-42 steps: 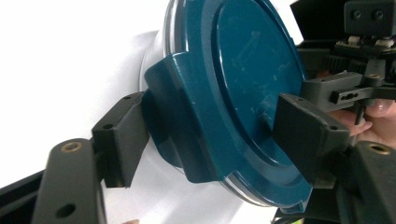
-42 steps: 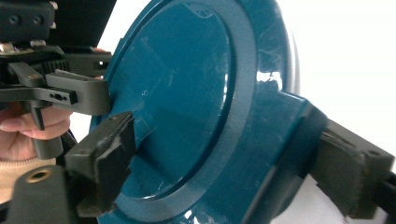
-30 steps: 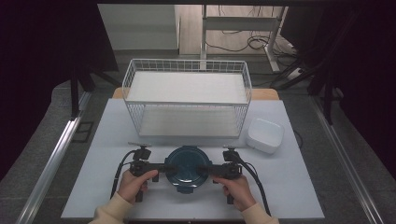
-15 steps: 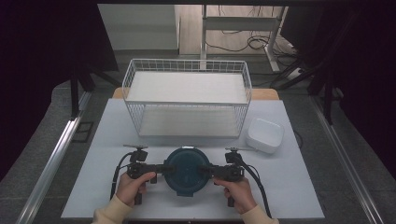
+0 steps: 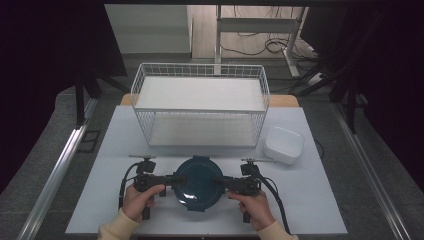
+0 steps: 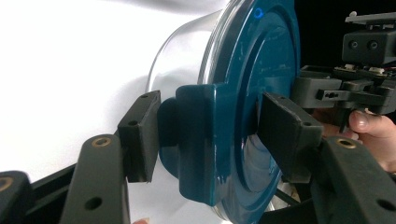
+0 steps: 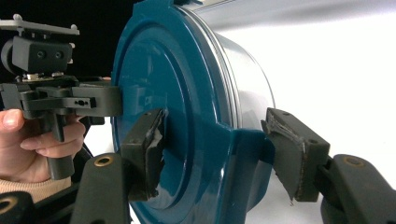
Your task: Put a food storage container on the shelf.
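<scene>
Both grippers, left (image 5: 172,179) and right (image 5: 221,182), clamped on the blue-lidded container's (image 5: 198,182) side tabs, nudged slightly nearer the person.

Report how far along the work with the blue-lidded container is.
Done: both grippers, left and right, flank the lidded container, jaws around its latch tabs. In hand: gripping those tabs. Left: presumably moving it, perhaps to the wire basket; it sits near the table's front edge.
</scene>
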